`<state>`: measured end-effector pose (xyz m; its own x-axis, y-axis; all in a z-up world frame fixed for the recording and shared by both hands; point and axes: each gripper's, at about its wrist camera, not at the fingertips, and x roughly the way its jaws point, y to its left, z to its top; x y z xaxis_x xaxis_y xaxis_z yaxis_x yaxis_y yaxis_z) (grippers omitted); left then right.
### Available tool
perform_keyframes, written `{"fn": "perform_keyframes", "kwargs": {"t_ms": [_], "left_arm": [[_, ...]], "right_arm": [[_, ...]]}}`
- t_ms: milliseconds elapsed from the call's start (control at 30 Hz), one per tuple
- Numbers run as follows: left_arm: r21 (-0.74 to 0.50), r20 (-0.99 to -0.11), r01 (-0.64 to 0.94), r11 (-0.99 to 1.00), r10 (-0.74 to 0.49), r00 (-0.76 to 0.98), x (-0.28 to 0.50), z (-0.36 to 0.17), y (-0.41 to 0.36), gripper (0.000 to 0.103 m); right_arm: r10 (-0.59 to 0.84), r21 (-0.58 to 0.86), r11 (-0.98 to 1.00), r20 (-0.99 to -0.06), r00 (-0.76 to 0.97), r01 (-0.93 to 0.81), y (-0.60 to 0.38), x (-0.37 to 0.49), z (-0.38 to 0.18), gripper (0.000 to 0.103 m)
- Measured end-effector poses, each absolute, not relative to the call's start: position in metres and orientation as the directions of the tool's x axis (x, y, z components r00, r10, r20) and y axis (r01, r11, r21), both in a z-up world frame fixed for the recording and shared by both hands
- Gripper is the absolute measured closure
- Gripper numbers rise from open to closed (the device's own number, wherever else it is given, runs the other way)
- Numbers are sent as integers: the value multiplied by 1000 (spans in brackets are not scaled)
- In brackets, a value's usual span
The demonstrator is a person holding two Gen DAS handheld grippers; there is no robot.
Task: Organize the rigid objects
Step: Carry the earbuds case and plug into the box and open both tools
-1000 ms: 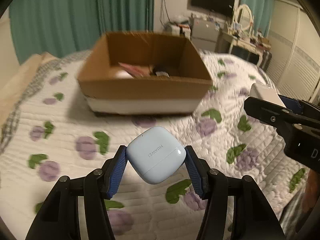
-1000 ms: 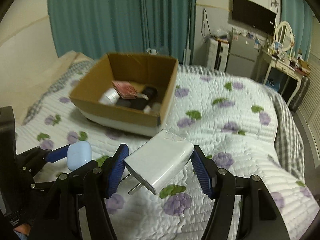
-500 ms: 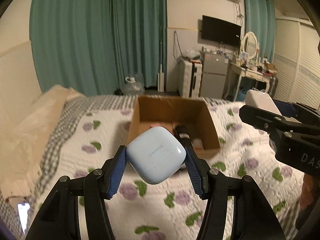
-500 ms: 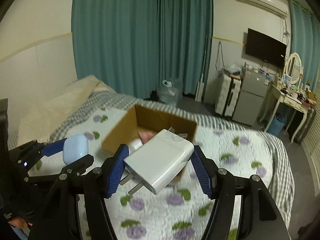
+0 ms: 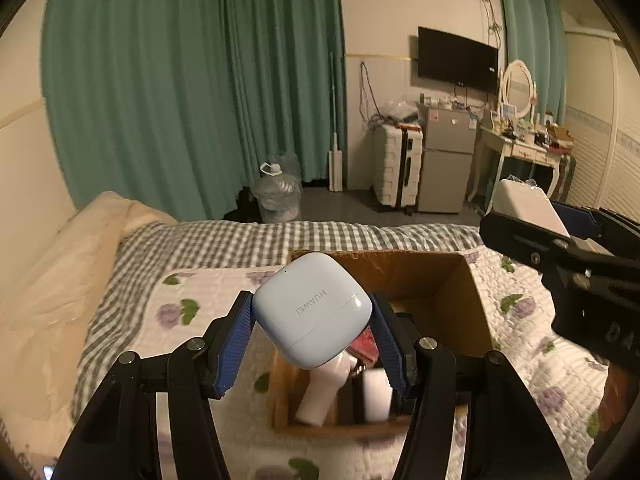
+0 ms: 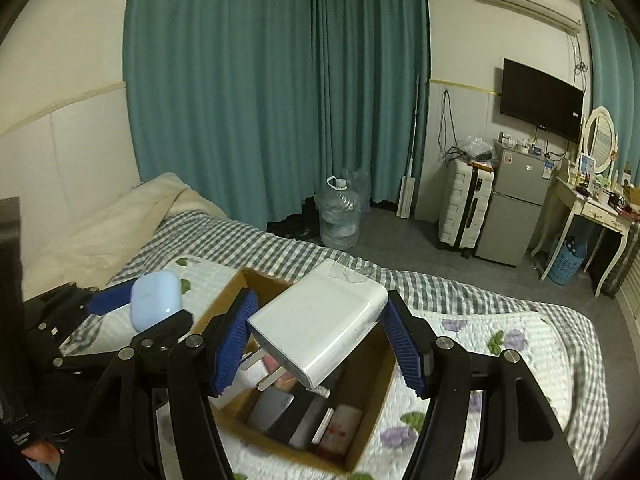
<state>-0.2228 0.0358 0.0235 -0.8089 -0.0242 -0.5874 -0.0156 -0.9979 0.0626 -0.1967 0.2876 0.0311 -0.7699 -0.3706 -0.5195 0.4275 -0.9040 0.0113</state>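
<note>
Grippers both loaded. Left gripper (image 5: 312,320) clamps a pale blue earbud case (image 5: 313,309) between its blue pads, held above the open cardboard box (image 5: 460,280) on the bed (image 5: 208,292). Right gripper (image 6: 318,336) clamps a white charger (image 6: 320,320), prongs down-left, above the box's near-left corner.

The cardboard box (image 6: 372,396) is set on the bed (image 6: 520,344). Above the box, the earbud case (image 5: 312,308) is held at the left and the charger (image 6: 320,320) at the right. Behind the box, past the bed's far edge, a water jug (image 6: 340,216) is placed, with a suitcase (image 6: 464,208) and fridge (image 6: 512,208) to its right.
</note>
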Motion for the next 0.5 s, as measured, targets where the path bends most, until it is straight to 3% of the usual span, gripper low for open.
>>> {"fn": "perform_keyframes", "kwargs": {"t_ms": [500], "left_arm": [[97,-673,-37,-995,-38,-738,-293,-53,63,44]], "right_arm": [[-325,72,-932,-596,-734,355,316,-262,-48,39]]}}
